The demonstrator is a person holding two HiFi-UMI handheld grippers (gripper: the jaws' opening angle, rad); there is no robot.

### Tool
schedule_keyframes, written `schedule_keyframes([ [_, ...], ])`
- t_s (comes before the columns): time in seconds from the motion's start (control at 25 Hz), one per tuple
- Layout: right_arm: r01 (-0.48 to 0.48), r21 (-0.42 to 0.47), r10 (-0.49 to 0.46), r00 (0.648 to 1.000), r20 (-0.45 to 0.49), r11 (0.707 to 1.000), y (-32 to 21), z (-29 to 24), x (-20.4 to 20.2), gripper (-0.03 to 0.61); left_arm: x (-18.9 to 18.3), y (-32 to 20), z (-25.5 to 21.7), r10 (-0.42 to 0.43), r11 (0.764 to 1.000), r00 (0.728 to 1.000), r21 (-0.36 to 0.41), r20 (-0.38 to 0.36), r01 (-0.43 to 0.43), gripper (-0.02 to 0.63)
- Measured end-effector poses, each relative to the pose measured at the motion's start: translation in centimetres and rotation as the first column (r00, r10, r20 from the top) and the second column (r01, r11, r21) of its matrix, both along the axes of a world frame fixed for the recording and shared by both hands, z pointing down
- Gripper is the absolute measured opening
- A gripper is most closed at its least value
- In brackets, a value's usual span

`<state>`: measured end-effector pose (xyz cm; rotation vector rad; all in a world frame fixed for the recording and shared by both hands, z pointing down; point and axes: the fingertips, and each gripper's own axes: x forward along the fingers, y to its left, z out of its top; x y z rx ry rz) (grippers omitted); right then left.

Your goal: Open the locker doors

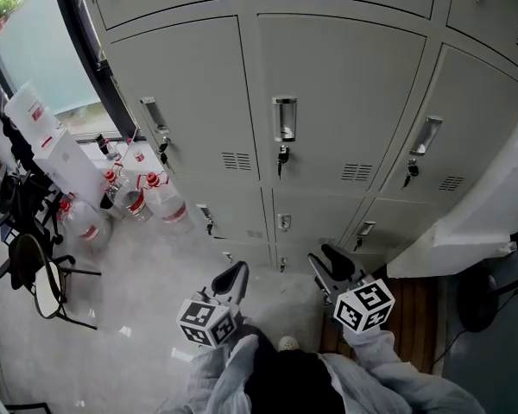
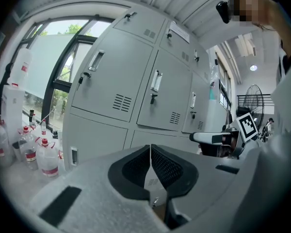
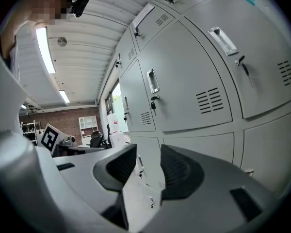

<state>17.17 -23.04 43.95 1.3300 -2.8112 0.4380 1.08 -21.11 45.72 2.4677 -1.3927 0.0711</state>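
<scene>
The approach step is apparently being carried out: the left gripper (image 1: 232, 276), jaws together and empty, and the right gripper (image 1: 330, 264), jaws apart and empty, are facing the closed locker doors (image 1: 337, 67), so the next move is calling for reaching a door handle (image 1: 284, 117).

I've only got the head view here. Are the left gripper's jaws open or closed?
Observer: Closed. The left gripper view shows the left gripper with its jaws together and nothing between them.
Operator: And the right one?
Observer: Open. In the right gripper view the right gripper has its jaws apart with an empty gap, and the locker doors it faces are all shut.
</scene>
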Motion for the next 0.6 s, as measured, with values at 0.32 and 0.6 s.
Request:
schedule_keyframes([
  [0.32, -0.052, 0.101, 0.051, 0.999, 0.013, 0.993, -3.6, -5.2, -1.4, 0.140, -1.1, -5.0, -5.8, 0.068, 0.985, 0.996, 0.153, 0.059, -0.076, 0.014],
  [0.6, -0.129, 0.207, 0.131, 0.991, 0.006, 0.970, -7.6, -10.5, -2.7, 0.140, -2.2, -9.8, -9.5, 0.121, 0.970, 0.992, 0.205, 0.046, -0.128, 0.014],
])
